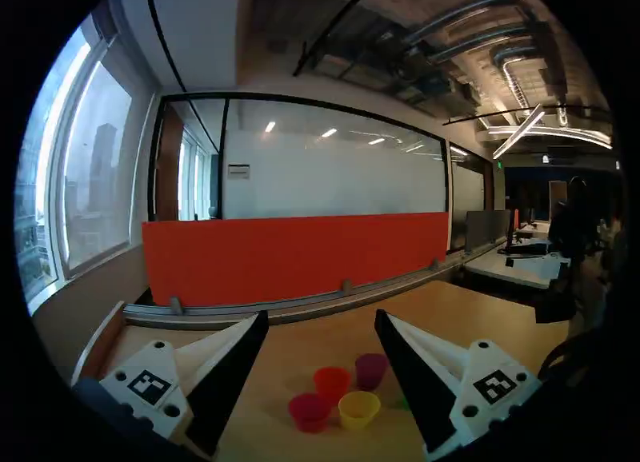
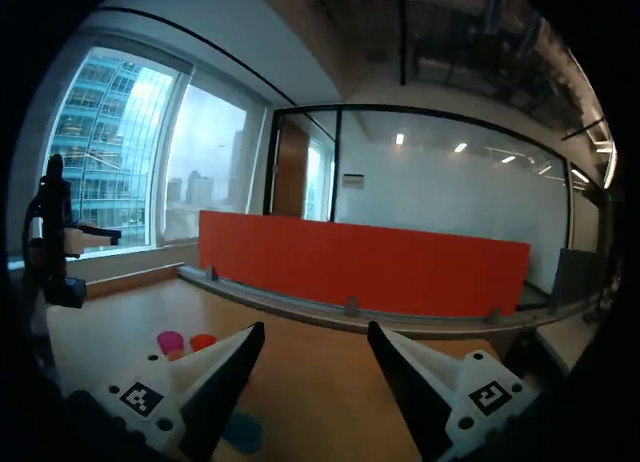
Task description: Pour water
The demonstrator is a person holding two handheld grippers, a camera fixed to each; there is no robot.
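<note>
Two tongs, both wide apart: your left gripper (image 1: 321,313) faces yellow cup (image 1: 358,408), red cup (image 1: 310,410) on desk (image 1: 448,302); your right gripper (image 2: 314,324) faces blue cup (image 2: 242,432), black stand (image 2: 52,222) by window

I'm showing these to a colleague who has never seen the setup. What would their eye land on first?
Probably the long bright orange divider panel across the back of the light wooden desk. Then the cluster of small plastic cups, red, orange, purple and yellow, on the desk between the open fingers of the left gripper. In the right gripper view, tall windows at left show glass towers.
</note>
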